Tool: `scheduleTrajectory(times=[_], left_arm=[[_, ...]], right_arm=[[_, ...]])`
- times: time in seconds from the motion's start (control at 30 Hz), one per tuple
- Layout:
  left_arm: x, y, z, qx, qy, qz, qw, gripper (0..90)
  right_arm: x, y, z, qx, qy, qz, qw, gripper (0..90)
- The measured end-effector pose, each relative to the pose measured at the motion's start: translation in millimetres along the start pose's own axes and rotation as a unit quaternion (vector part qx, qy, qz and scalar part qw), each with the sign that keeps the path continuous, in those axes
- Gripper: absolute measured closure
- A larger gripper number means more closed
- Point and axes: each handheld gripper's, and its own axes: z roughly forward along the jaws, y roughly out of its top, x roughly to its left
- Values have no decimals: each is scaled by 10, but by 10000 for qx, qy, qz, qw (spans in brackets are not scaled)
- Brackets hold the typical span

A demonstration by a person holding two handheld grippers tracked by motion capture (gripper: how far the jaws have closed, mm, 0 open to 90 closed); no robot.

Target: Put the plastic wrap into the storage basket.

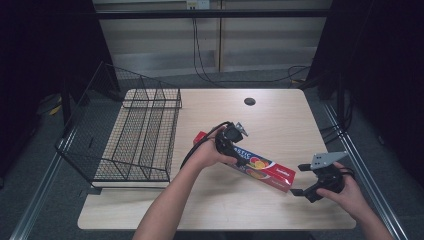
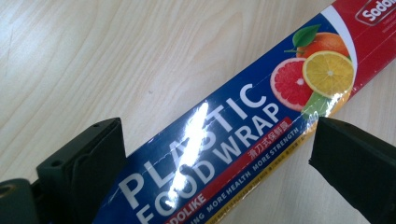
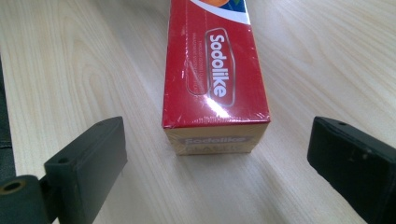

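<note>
A long plastic food wrap box [image 1: 265, 167], blue and red with citrus fruit printed on it, lies at a slant on the wooden table [image 1: 280, 115]. My left gripper [image 1: 234, 150] hovers over the box's blue left half. In the left gripper view its jaws stand open on either side of the box [image 2: 261, 107], and whether they touch it I cannot tell. My right gripper [image 1: 299, 179] sits just off the box's red right end, open. In the right gripper view that end of the box [image 3: 215, 70] faces me between the spread jaws, a little ahead of them.
A black wire basket [image 1: 140, 135] stands on the table's left side, its tall back tilted outward. A round cable hole [image 1: 249, 101] sits near the far edge. Cables [image 1: 200, 60] hang behind the table. The front edge runs close below both hands.
</note>
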Motion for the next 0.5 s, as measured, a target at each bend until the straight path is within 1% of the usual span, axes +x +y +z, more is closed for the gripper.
scheduleTrajectory(times=[0.03,0.07,0.13,0.17,0.23,0.27,0.3,0.33,0.37,0.4,0.5], left_arm=[[-9,1,12,-11,22,-1,10000,30],[-12,5,25,46,50,76,9999,30],[-16,10,55,152,117,127,9997,28],[-7,12,68,182,75,188,9996,24],[0,6,93,141,2,154,9998,7],[4,3,100,126,-53,97,9999,2],[14,1,103,132,-70,113,9998,0],[33,2,107,116,-89,192,9997,0],[27,-4,114,92,-106,161,9998,0],[16,-9,117,66,-94,100,9999,0],[13,-9,116,80,-87,117,9999,0]], right_arm=[[-1,0,-1,-5,16,-9,10000,44],[0,1,-1,-15,24,-24,10000,44],[7,5,-2,-41,32,-16,10000,43],[11,8,-3,-31,36,-10,10000,43],[13,8,-3,-30,37,-14,10000,43],[14,7,-4,-32,48,-19,10000,43],[14,7,-5,-32,48,-20,10000,43],[13,8,-6,-35,45,-16,10000,43],[9,7,-7,-43,48,-30,10000,43],[6,7,-8,-49,60,-36,10000,43],[9,5,-8,-62,74,-21,10000,43]])
